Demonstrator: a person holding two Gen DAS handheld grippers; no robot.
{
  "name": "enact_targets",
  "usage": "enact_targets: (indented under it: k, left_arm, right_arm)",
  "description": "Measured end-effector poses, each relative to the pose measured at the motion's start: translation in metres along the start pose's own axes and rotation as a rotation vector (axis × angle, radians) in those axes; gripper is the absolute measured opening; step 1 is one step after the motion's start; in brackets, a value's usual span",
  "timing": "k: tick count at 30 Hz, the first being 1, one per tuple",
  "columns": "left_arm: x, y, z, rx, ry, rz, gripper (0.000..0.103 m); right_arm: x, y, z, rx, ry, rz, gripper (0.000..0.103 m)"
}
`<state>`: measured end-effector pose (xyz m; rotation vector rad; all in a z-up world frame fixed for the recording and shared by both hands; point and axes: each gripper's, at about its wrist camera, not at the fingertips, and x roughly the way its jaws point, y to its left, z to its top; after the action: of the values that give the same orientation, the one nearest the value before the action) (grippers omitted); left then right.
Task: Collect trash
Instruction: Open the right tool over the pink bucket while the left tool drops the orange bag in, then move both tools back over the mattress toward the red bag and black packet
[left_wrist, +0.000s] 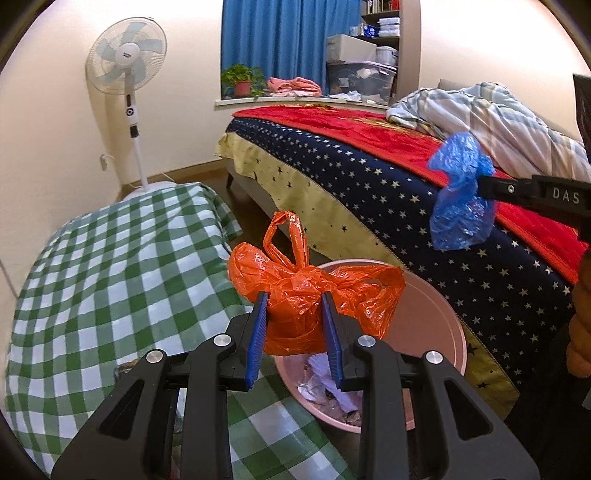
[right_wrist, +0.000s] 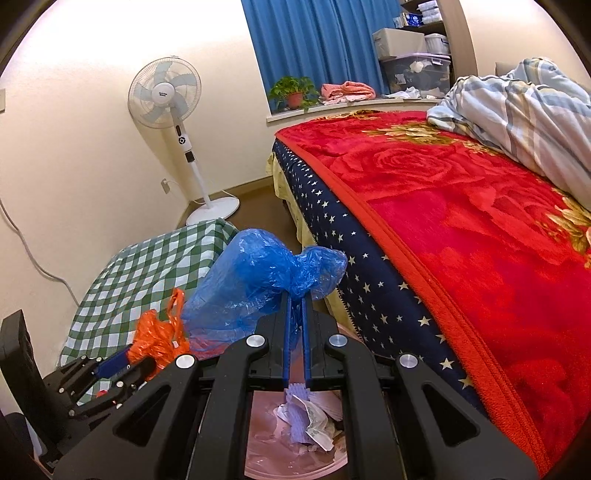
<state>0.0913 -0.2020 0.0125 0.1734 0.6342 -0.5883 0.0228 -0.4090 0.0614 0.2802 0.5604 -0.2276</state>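
Beside one bed (right_wrist: 461, 221), left tongs (left_wrist: 293, 314) grip one orange bag (left_wrist: 314, 291), right tongs (right_wrist: 295, 310) one blue bag (right_wrist: 258, 284).

"Look, the orange bag (left_wrist: 314, 291) is thin plastic, all crinkly and shiny."

"The blue bag (right_wrist: 258, 284) too. Thin, see-through plastic, very wrinkled."

"The pink bin (left_wrist: 439, 317) looks like smooth plastic, a bit dull. The stuff inside is crumpled paper (right_wrist: 310, 417)."

"The red blanket (right_wrist: 461, 229) is fuzzy, soft cloth."

"And the green checked cloth (left_wrist: 110, 273) is flat and matt."

"The left gripper (left_wrist: 294, 343) is black matt plastic with shiny metal bolts and ribbed blue pads (left_wrist: 257, 347)."
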Motion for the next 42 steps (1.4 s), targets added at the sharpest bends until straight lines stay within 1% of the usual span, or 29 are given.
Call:
enact_targets:
  k: [5, 9, 10, 11, 12, 13, 14, 17, 24, 28, 30, 32, 33, 35, 38, 42]
  left_arm:
    - [0.002, -0.004, 0.0, 0.006, -0.003, -0.022, 0.029]
    - [0.005, -0.006, 0.001, -0.005, -0.005, -0.072, 0.031]
    - [0.005, -0.006, 0.001, -0.008, -0.004, -0.082, 0.035]
    - [0.006, -0.007, 0.001, -0.015, -0.003, -0.099, 0.042]
    - [0.006, -0.007, 0.0, -0.018, -0.002, -0.106, 0.048]
    - [0.005, -0.007, 0.0, -0.02, -0.007, -0.109, 0.054]
    - [0.005, -0.006, 0.0, -0.021, -0.009, -0.11, 0.054]
    - [0.003, -0.004, 0.0, -0.028, -0.011, -0.109, 0.054]
    - [-0.009, 0.006, -0.001, -0.031, -0.022, -0.084, 0.054]
    - [-0.019, 0.014, -0.002, -0.043, -0.032, -0.062, 0.054]
    - [-0.026, 0.018, -0.004, -0.049, -0.038, -0.048, 0.054]
    - [-0.032, 0.022, -0.006, -0.055, -0.041, -0.035, 0.054]
    - [-0.036, 0.025, -0.008, -0.061, -0.045, -0.024, 0.054]
    - [-0.043, 0.03, -0.012, -0.069, -0.051, -0.007, 0.054]
    - [-0.056, 0.041, -0.025, -0.087, -0.056, 0.034, 0.054]
    - [-0.069, 0.059, -0.048, -0.131, -0.047, 0.104, 0.054]
  right_arm:
    - [0.001, 0.002, -0.001, -0.013, 0.003, -0.005, 0.006]
    - [0.001, 0.002, -0.001, -0.016, 0.003, -0.013, 0.009]
    - [0.002, 0.002, -0.001, -0.013, 0.004, -0.018, 0.013]
    - [0.002, 0.001, -0.001, -0.009, 0.007, -0.019, 0.026]
    - [0.002, 0.0, -0.001, -0.007, 0.006, -0.022, 0.035]
    - [0.001, 0.0, -0.001, -0.003, -0.002, -0.031, 0.048]
    - [0.0, -0.001, -0.001, -0.001, -0.007, -0.035, 0.051]
    - [-0.001, -0.004, -0.001, 0.009, -0.009, -0.035, 0.051]
    - [-0.003, -0.004, -0.001, 0.003, -0.018, -0.034, 0.051]
    - [-0.009, 0.0, -0.001, -0.012, -0.042, -0.026, 0.052]
    - [-0.012, 0.003, -0.002, -0.027, -0.059, -0.02, 0.057]
    - [-0.015, 0.008, -0.003, -0.045, -0.069, -0.004, 0.069]
    - [-0.017, 0.011, -0.004, -0.053, -0.075, 0.004, 0.072]
    - [-0.02, 0.016, -0.006, -0.064, -0.084, 0.022, 0.081]
    - [-0.025, 0.024, -0.011, -0.072, -0.089, 0.044, 0.088]
    - [-0.029, 0.035, -0.017, -0.093, -0.08, 0.08, 0.09]
